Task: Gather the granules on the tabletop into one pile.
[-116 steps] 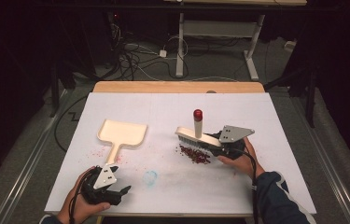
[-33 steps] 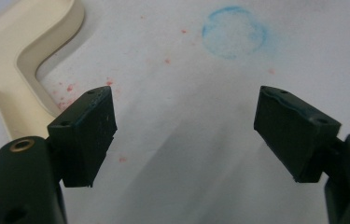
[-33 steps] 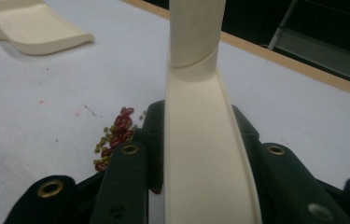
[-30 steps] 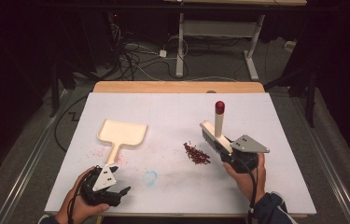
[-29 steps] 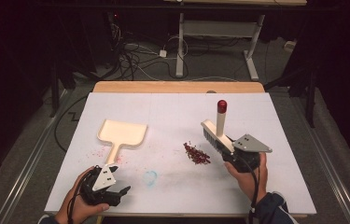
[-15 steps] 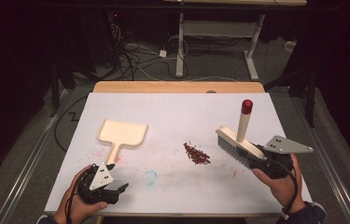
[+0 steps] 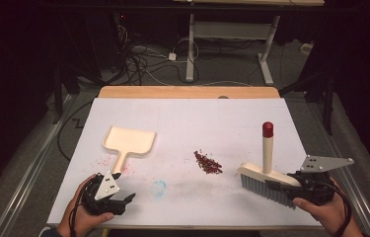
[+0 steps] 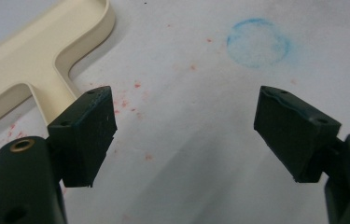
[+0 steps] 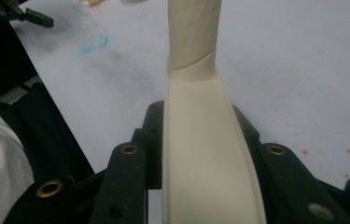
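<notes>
Clamping the cream brush (image 7: 266, 173) by its flat back, the right gripper (image 7: 283, 185) sits at the lower right of the high view, jaws pressed tight against both long sides of the brush head. In the right gripper view the same brush (image 9: 200, 140) runs straight up the middle of the frame — a smooth, pale, slightly dished plastic back that narrows into a round handle rising out of the top edge. Seen from above, that handle stands nearly upright and ends in a red cap, while a row of grey bristles hangs beneath the head, down at the white table (image 7: 222, 118); whether the bristle tips touch the surface I cannot tell.

At the lower left of the high view, the left gripper (image 7: 123, 195) rests in a hand with its jaws spread wide and nothing between them. In the left gripper view the two black pads stand well apart over bare table flecked with red specks, a faint blue ring (image 8: 258, 42) above them in the upper right.

Farther up the frame, a small heap of dark red crumbs (image 7: 207, 162) lies left of the brush, apart from it. Beyond the left gripper lies the cream dustpan (image 7: 128, 143) — flat, shallow-rimmed, its handle pointing toward the near edge.
</notes>
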`<move>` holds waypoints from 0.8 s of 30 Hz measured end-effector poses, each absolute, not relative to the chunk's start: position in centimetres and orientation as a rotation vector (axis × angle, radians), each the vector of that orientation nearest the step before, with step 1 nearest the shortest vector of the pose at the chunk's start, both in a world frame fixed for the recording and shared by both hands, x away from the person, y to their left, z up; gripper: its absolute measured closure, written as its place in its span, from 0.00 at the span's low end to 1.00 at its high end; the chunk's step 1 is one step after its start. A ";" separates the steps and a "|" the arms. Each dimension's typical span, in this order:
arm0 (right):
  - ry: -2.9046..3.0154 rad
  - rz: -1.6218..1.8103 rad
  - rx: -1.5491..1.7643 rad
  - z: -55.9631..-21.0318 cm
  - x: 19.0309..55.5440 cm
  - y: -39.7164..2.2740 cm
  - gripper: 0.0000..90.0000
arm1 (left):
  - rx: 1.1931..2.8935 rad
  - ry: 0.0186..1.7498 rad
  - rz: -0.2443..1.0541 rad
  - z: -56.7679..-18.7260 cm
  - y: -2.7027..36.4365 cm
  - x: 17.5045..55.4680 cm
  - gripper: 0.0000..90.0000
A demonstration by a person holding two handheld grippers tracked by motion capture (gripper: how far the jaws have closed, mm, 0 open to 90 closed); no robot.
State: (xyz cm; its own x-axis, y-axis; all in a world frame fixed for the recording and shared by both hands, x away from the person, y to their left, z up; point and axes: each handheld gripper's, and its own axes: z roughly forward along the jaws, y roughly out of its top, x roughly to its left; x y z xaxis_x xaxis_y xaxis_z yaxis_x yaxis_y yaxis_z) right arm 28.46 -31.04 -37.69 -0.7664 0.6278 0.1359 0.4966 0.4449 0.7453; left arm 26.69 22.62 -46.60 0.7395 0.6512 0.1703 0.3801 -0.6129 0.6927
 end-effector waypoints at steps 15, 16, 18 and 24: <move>2.722 0.978 1.010 -41.1 37.8 -32.3 0.62 | 2.332 0.755 0.510 -47.1 22.1 26.9 0.22; 2.718 0.998 1.019 -41.1 38.4 -32.5 0.59 | 2.335 0.755 0.509 -47.2 22.1 26.9 0.22; 2.699 1.022 1.012 -41.0 39.4 -32.9 0.55 | 2.340 0.753 0.502 -47.3 22.0 26.9 0.22; 2.585 0.939 1.164 -41.1 41.2 -34.7 0.46 | 2.358 0.746 0.492 -47.5 21.8 26.8 0.22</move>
